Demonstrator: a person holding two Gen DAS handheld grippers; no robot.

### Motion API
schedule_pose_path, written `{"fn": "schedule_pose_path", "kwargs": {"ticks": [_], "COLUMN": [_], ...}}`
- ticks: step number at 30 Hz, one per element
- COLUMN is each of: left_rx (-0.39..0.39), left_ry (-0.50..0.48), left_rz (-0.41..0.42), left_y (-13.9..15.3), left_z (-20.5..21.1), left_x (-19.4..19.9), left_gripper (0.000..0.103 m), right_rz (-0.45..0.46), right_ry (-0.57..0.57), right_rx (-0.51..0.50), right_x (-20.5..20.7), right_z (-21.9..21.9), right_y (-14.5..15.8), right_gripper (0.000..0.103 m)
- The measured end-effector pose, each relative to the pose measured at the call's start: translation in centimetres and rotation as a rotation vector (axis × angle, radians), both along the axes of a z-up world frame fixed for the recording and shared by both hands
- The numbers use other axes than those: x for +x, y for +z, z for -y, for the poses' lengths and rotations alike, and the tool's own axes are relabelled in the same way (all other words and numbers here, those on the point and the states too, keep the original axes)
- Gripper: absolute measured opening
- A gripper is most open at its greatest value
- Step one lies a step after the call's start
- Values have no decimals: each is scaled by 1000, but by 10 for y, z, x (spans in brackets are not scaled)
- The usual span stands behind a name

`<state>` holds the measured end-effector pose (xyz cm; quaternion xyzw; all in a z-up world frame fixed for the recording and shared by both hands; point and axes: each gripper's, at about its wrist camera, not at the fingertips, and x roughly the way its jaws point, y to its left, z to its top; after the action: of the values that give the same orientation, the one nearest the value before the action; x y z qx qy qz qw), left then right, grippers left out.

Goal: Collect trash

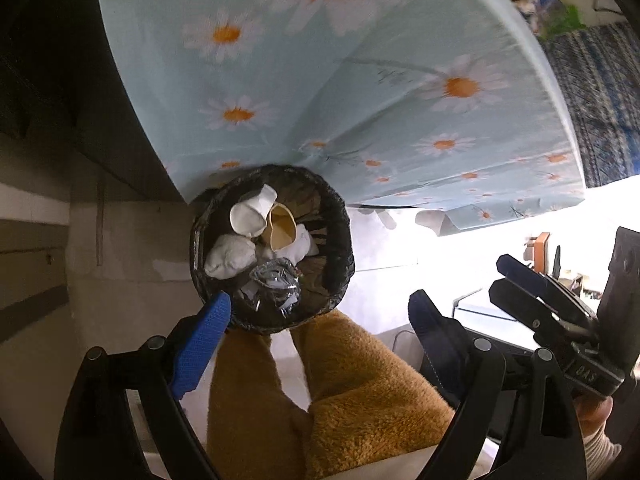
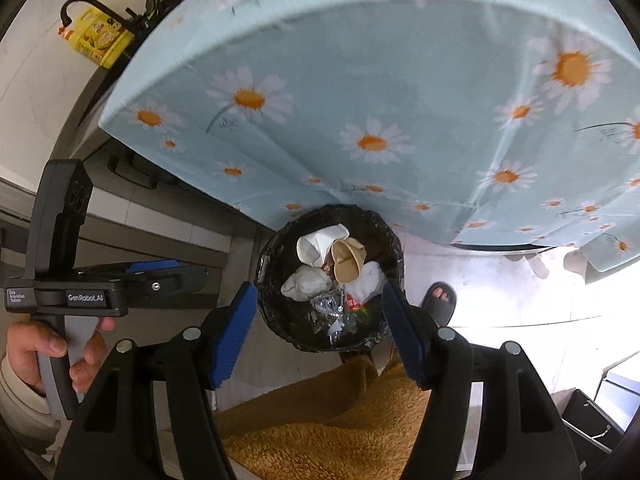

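Fuzzy tan-brown trousers (image 2: 320, 432) fill the bottom of both wrist views, nearest the lens. Left hand-held gripper (image 1: 320, 320) has its blue pads spread wide, nothing between them. Right hand-held gripper (image 2: 318, 332) is wide open too, empty. Its own view sights straight down at the trash bin (image 2: 328, 276), black liner, standing on the floor just past the hanging edge of the daisy tablecloth (image 2: 360, 100) over the tabletop. Inside the bin: crumpled white paper (image 2: 306, 284), a white cup (image 2: 316, 246), a tan cup (image 2: 348, 264), crinkled silver foil wrapper (image 2: 330, 312). A sandalled foot (image 2: 440, 298) is beside the bin. Judgement: drop looks done. For further drops, release only when centred over the rim and clear of the cloth edge, so light paper doesn't land on the floor.
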<state>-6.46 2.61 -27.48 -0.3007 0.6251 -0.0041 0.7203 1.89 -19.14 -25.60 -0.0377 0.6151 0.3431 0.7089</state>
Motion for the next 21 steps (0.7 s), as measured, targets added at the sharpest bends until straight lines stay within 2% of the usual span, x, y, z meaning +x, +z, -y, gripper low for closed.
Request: {"fn": "schedule_pose_path", "kwargs": {"ticks": [14,21], "left_rx": [111,192], "left_ry": [-14,2], "left_rz": [190,284], "left_y": [94,151], "left_z": [12,31], "left_x": [-3,-12], "left_gripper": [88,88], "right_rz": [144,230], "right_ry": [-40,-55], "right_rx": [69,145], "right_x": [10,17], "right_z": [33,59], "right_y": [71,117], "right_gripper": [67,76]}}
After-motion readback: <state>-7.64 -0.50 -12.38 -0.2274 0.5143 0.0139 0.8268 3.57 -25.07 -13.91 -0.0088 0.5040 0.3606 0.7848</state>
